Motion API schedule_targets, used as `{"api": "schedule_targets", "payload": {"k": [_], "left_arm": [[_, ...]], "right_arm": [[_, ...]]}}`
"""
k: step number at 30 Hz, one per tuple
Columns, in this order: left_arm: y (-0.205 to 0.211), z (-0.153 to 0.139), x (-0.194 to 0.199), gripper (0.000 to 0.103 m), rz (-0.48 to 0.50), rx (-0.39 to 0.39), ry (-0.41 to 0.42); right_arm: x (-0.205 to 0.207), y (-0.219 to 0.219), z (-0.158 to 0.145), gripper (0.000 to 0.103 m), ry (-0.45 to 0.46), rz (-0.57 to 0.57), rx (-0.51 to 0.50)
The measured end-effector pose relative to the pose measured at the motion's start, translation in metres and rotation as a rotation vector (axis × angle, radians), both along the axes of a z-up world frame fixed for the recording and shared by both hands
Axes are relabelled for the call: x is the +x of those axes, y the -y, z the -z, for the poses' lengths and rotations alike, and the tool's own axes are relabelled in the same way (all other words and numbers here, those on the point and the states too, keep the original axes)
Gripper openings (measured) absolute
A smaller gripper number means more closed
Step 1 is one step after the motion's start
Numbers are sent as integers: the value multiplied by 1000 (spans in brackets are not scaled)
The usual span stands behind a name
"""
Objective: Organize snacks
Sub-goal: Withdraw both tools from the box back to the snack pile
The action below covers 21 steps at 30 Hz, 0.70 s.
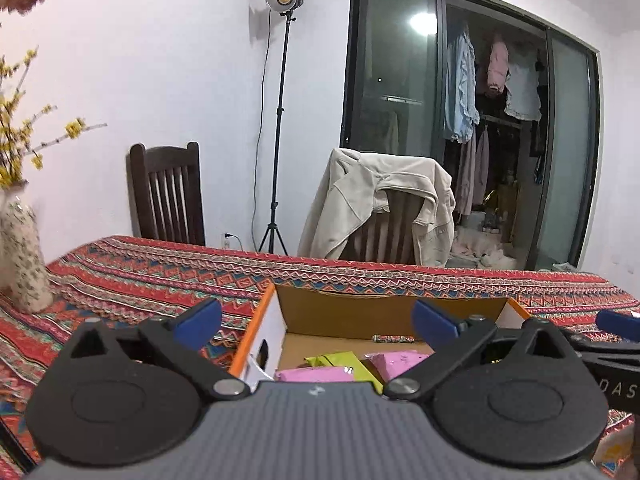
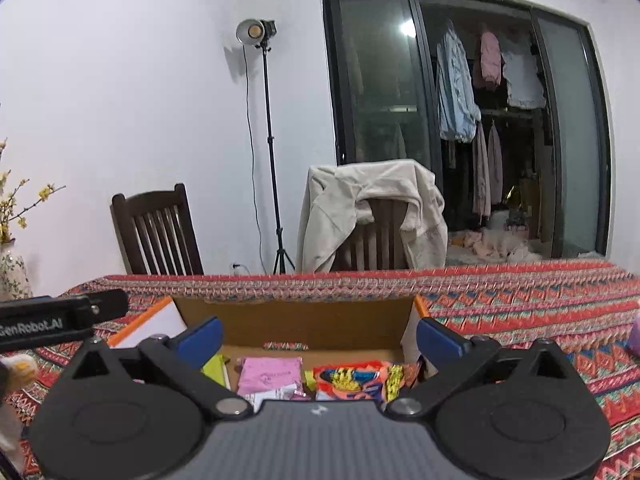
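Blue pads tip both tools: the left gripper [image 1: 316, 322] and the right gripper [image 2: 319, 336] hover with jaws spread wide and nothing between them. Just beyond, the cardboard box [image 2: 296, 322] sits on the patterned tablecloth [image 2: 540, 304], holding a pink packet [image 2: 270, 372], a green packet [image 1: 340, 360] and a bright printed packet [image 2: 352, 384]. These look light, crinkly and slippery; pinching a flat sealed edge seems safest.

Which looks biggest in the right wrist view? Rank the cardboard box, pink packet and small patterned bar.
1. cardboard box
2. pink packet
3. small patterned bar, though it lies farther from the camera, so it may look smaller than it is.
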<state>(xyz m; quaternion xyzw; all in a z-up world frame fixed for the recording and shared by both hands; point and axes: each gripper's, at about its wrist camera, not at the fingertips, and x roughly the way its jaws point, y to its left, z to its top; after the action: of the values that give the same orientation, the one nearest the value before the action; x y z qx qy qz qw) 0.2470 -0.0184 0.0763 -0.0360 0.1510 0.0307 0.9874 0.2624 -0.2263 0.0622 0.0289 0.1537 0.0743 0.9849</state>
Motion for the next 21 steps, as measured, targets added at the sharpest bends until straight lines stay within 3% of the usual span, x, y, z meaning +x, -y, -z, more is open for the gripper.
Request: {"api": "schedule_targets", "payload": {"k": [10,21], "left_arm": [[-6,-14,-45,103,47,3,-19],[-29,27,-106,103,69,23,-99]], "right_arm": [[-50,8,-20,103,10,-36,-32],[-121,23,19,103,-92,-71,-49]]}}
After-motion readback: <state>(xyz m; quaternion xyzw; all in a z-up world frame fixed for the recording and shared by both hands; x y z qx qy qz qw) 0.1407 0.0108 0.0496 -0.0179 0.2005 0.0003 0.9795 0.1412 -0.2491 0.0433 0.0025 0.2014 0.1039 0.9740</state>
